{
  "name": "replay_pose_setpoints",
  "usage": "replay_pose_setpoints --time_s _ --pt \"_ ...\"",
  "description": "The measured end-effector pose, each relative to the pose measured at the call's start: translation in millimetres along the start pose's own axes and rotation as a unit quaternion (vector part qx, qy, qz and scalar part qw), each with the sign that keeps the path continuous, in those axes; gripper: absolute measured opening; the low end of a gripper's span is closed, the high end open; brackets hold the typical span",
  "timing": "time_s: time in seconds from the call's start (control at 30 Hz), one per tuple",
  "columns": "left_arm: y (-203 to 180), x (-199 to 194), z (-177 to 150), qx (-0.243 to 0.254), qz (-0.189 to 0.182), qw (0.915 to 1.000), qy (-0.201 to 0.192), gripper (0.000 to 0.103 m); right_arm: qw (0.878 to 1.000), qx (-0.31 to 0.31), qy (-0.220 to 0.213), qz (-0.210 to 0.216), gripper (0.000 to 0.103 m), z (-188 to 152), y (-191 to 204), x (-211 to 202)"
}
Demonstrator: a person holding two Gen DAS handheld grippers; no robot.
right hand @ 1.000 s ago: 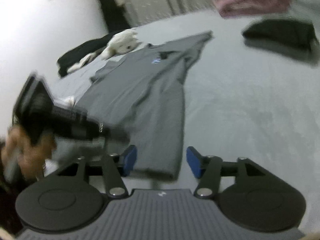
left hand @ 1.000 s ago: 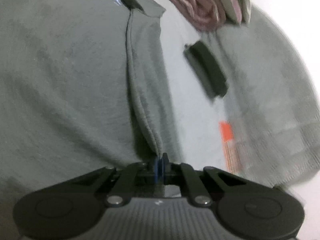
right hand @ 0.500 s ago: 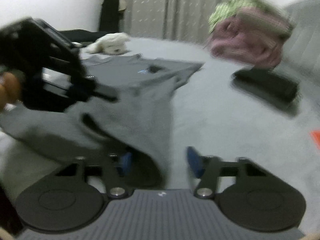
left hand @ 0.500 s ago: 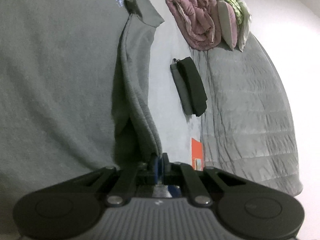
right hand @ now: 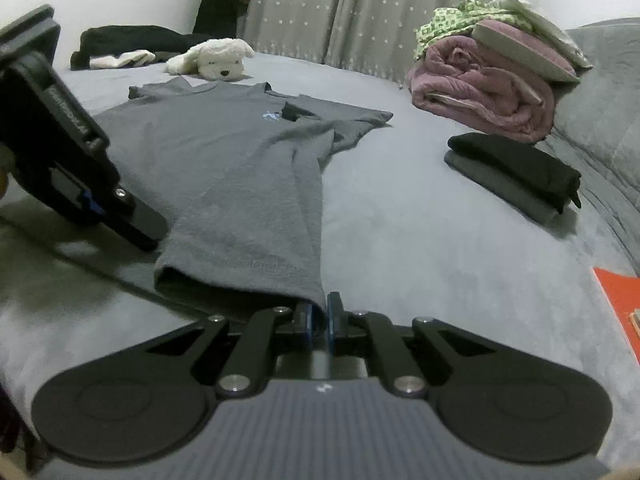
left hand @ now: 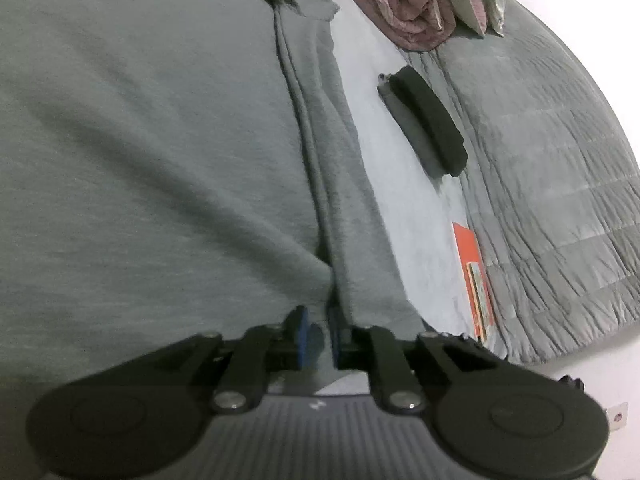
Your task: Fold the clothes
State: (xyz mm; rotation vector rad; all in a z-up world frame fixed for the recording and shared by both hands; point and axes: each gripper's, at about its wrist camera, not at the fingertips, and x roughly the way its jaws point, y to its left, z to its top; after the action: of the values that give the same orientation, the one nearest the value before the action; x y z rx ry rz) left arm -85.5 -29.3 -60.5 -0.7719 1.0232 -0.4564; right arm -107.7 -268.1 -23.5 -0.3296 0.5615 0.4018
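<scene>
The grey t-shirt (right hand: pixel 224 168) lies spread flat on the bed (right hand: pixel 400 216), soft heathered knit with a tiny blue chest logo, too small to read. Its right side is folded in along a long lengthwise crease.

The right gripper (right hand: pixel 318 322) has its blue-padded fingers pressed together on the shirt's near hem corner. The left gripper (left hand: pixel 318 336) has its fingers easing apart, hem fabric sitting loosely between them.

Only the right wrist view shows the white plush toy (right hand: pixel 216 60) beyond the shirt's collar, starry curtains (right hand: pixel 320 8) behind it and dark clothes (right hand: pixel 132 42) beside the toy. Both views catch the folded black garment (right hand: pixel 516 172) and rolled mauve blanket (right hand: pixel 480 88) right of the shirt. There's raised lettering on the left gripper's body, unreadable. An orange card (left hand: pixel 472 272) lies near the quilt (left hand: pixel 560 180).
</scene>
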Motion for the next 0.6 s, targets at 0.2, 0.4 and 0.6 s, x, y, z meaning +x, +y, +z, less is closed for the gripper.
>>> replay_pose_setpoints --time_s 0.2,0.4,0.6 --pt "-6 -37 -4 0.126 0.054 0.9899 -0.035 0.045 0.999 -0.034 -0.002 0.002 0.023 -3 4 -13" --pt "-5 -66 -34 0.302 0.113 0.9459 -0.029 0.048 0.997 -0.059 -0.029 0.045 0.038 1 6 -40" --pt "1 -80 -52 0.399 0.137 0.9065 -0.010 0.049 0.980 -0.115 -0.036 0.156 0.039 14 43 -38"
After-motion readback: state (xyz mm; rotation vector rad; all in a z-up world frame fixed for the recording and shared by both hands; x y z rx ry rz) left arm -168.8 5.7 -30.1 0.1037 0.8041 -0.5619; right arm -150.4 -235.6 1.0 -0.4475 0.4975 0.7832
